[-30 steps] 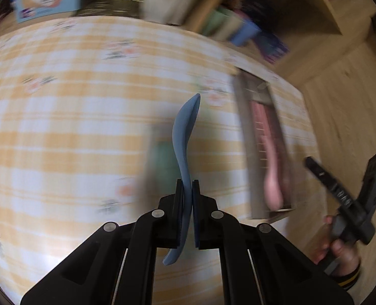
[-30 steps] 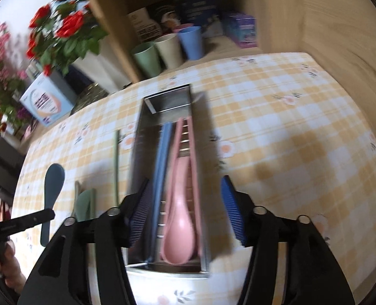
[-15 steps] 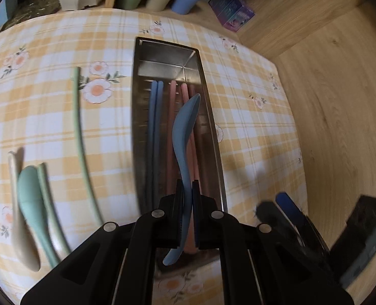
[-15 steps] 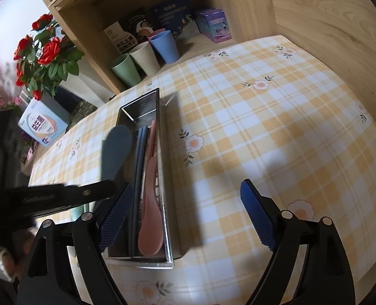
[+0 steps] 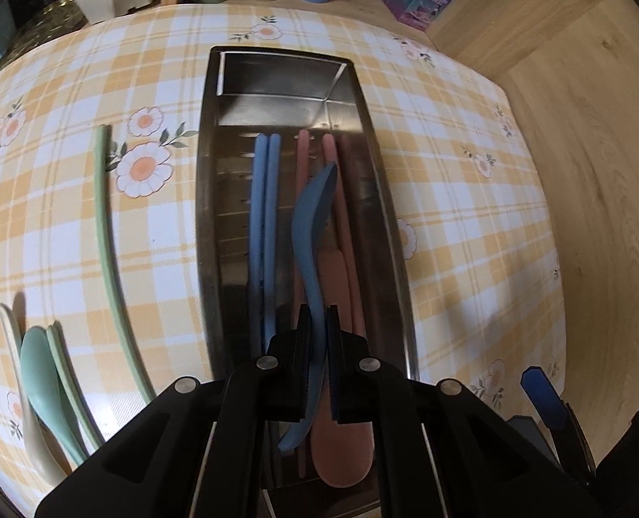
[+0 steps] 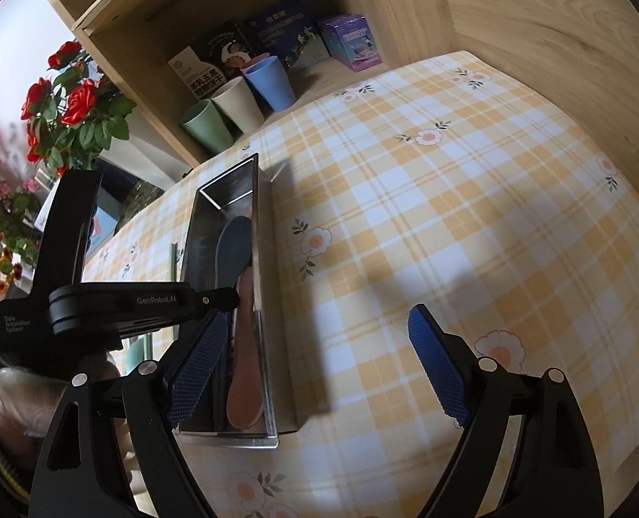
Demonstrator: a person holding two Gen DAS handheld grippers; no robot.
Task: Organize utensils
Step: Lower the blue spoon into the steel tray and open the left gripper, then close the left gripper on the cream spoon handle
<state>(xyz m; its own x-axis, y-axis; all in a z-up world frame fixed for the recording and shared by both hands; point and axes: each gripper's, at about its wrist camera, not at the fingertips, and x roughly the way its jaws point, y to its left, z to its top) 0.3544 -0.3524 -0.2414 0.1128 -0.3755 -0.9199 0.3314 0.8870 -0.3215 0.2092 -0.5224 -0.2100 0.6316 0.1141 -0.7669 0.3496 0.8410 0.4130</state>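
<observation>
Clamped on the curved blue plastic spoon [image 5: 313, 250], the left gripper [image 5: 317, 367] hangs above the long steel tray [image 5: 365, 198]; the right gripper [image 6: 315, 367] gapes empty. Released tilted, the spoon might wedge across the pink spoon [image 5: 341, 444].

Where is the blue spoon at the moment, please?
In the left wrist view, the blue spoon is clamped in the left tool, above the metal tray.

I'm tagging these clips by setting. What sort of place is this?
Probably a home dining or kitchen corner: a checked floral tablecloth, a wooden shelf holding cups and boxes, and red flowers beside it.
</observation>
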